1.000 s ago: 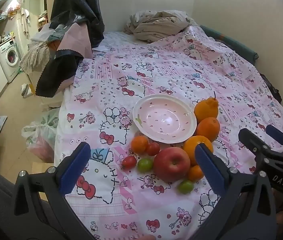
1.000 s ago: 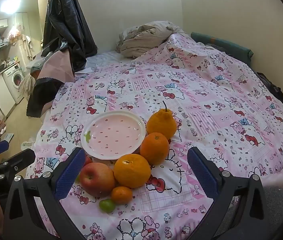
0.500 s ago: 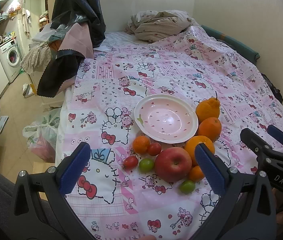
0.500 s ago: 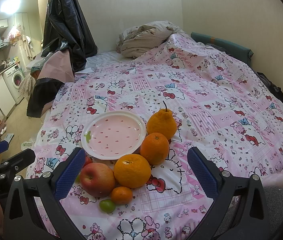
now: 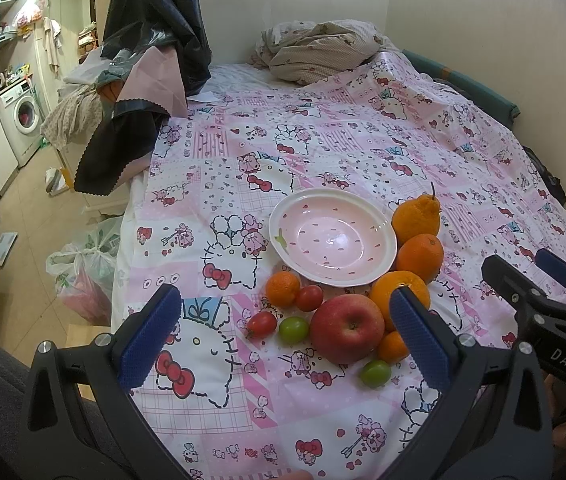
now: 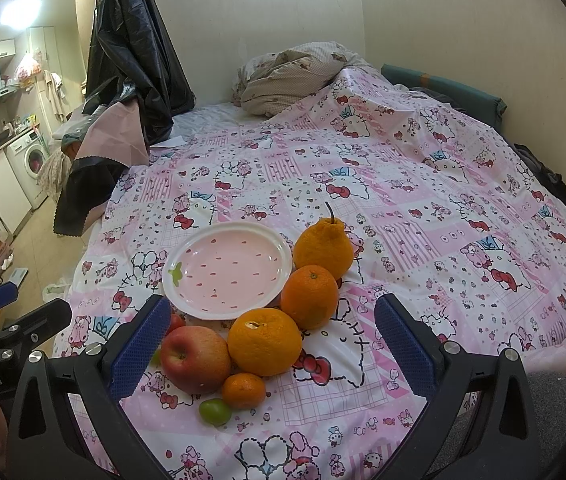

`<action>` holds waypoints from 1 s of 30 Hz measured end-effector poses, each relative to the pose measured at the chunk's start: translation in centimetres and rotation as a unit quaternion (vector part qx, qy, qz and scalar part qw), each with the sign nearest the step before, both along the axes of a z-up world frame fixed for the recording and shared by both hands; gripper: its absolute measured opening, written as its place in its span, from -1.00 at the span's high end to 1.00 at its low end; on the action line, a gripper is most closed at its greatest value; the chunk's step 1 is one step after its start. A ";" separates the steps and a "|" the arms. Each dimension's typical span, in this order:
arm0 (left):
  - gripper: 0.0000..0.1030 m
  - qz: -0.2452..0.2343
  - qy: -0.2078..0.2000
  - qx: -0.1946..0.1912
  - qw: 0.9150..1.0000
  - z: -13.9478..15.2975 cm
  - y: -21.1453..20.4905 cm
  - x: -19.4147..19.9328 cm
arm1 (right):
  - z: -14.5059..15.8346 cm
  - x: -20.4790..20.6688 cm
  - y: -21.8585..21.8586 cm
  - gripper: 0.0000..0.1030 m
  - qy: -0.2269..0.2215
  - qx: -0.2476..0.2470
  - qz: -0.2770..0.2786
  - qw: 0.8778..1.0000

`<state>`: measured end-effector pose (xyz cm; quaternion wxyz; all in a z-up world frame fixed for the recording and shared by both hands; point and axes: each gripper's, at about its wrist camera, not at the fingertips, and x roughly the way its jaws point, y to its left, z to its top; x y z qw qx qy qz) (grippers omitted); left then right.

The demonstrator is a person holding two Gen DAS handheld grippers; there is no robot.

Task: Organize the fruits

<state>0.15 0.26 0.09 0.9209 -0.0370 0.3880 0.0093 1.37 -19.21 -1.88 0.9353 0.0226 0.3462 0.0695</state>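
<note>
Between the spread-apart fingers of the left gripper (image 5: pixel 285 338), at twelve o'clock, the apple (image 5: pixel 347 329) is sitting nearest; the right gripper (image 6: pixel 269 350) is gaping empty too.

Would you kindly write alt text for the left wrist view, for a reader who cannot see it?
An empty pink plate sits on a pink cartoon-print bedspread, ringed on its near and right sides by oranges, a red apple, and small red and green tomatoes. The open left tool frames the fruit from below, holding nothing; the right tool shows at the right edge.
</note>
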 end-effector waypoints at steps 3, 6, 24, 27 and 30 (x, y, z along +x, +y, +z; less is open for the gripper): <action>-0.99 0.000 0.000 0.000 1.000 0.0 0.0 0.0 | -0.1 0.0 0.1 -1.00 0.000 0.000 0.000 1.000; -0.99 -0.001 -0.001 0.001 1.000 0.0 0.1 0.0 | -0.2 0.0 0.1 -1.00 -0.001 0.000 0.000 1.000; -0.99 -0.001 -0.001 0.002 1.000 0.0 0.0 0.0 | 0.2 -0.2 -0.1 -1.00 -0.001 -0.001 0.000 1.000; -0.99 -0.001 -0.001 0.002 1.000 0.0 0.0 0.0 | 0.2 -0.2 -0.1 -1.00 -0.001 -0.001 0.001 1.000; -0.99 -0.002 -0.001 0.003 1.000 0.0 0.1 0.0 | 0.2 -0.2 -0.2 -1.00 -0.001 0.002 0.001 1.000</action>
